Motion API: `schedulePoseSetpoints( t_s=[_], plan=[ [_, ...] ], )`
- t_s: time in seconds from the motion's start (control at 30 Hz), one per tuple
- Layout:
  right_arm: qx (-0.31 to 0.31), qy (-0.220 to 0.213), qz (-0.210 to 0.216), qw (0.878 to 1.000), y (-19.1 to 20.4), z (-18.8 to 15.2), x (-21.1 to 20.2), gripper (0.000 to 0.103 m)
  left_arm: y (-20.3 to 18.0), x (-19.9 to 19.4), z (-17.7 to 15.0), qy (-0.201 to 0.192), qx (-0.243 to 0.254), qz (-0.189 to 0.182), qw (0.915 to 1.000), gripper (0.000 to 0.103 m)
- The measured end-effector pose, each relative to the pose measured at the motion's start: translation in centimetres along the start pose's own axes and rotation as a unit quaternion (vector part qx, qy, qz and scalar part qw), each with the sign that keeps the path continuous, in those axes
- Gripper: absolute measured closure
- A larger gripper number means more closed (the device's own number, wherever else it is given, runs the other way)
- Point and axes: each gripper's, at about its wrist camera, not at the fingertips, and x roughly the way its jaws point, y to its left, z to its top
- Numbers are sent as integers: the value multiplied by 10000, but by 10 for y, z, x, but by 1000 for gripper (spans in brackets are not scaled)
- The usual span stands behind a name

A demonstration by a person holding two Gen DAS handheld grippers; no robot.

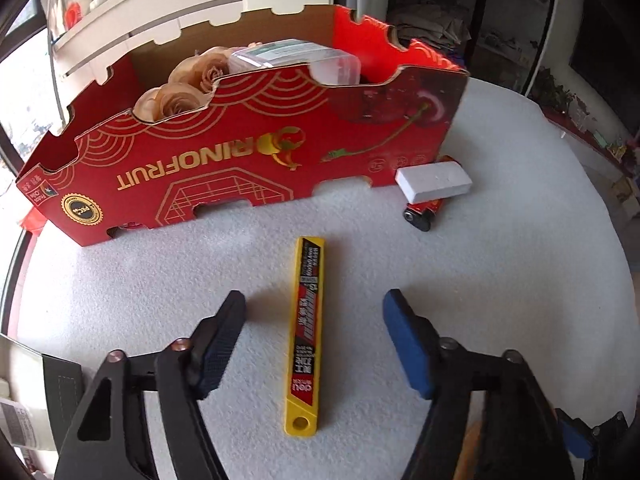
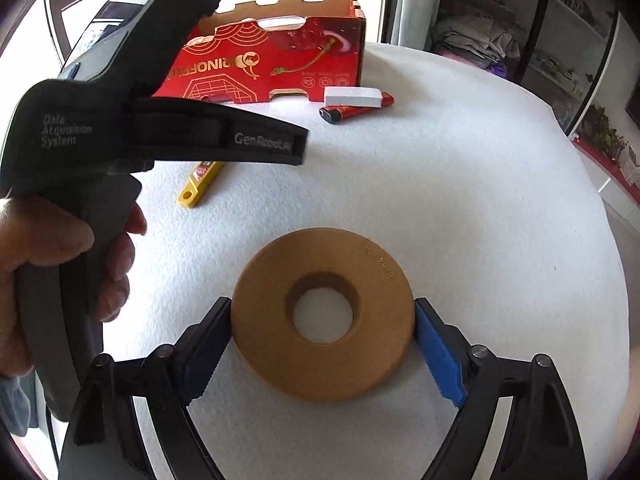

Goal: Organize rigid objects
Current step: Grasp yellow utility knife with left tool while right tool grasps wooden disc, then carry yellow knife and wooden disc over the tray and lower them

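A yellow utility blade case (image 1: 306, 332) lies lengthwise on the white foam-covered table (image 1: 520, 280), its far end toward the red box. My left gripper (image 1: 316, 300) straddles it, jaws open, with a clear gap between each pad and the case. In the right wrist view a brown wooden ring (image 2: 376, 280) lies flat on the foam. My right gripper (image 2: 323, 308) has a blue pad against each side of the ring. The blade case (image 2: 200, 184) shows there too, partly hidden by the left gripper's body (image 2: 120, 120).
A red cardboard fruit box (image 1: 240, 168) stands at the back, holding wooden roses (image 1: 180, 92) and a clear plastic container (image 1: 304, 60). A white block (image 1: 434, 180) rests on a red lighter (image 1: 424, 208) by the box's right corner. A person's hand (image 2: 48, 264) holds the left gripper.
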Motion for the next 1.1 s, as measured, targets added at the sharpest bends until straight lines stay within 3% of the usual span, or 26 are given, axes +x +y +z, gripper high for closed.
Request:
schedulePoseSetpoints(
  t_s=[0.03,0.1,0.37,0.57,0.73,1.1],
  plan=[
    [43,13,-58,10000,-4,-7,-4,15,-5,-4,-3,10,137,-44,9999,59],
    [141,34,-111,9998,-12,-25,-16,15,-14,-12,-13,64,361,-152,9992,87],
    [887,148,-263,9956,-43,-101,-60,15,-31,-70,-106,233,348,-579,9974,87],
    [1480,222,-216,9885,-58,-139,-89,15,-19,-111,-169,475,24,-847,9953,87],
    [1667,92,-223,9857,-54,-155,-116,15,-1,-145,-215,448,-262,-803,9954,87],
    [1341,-185,-23,9908,-3,-150,-150,15,34,-196,-244,-57,-560,-761,9955,87]
  ],
)
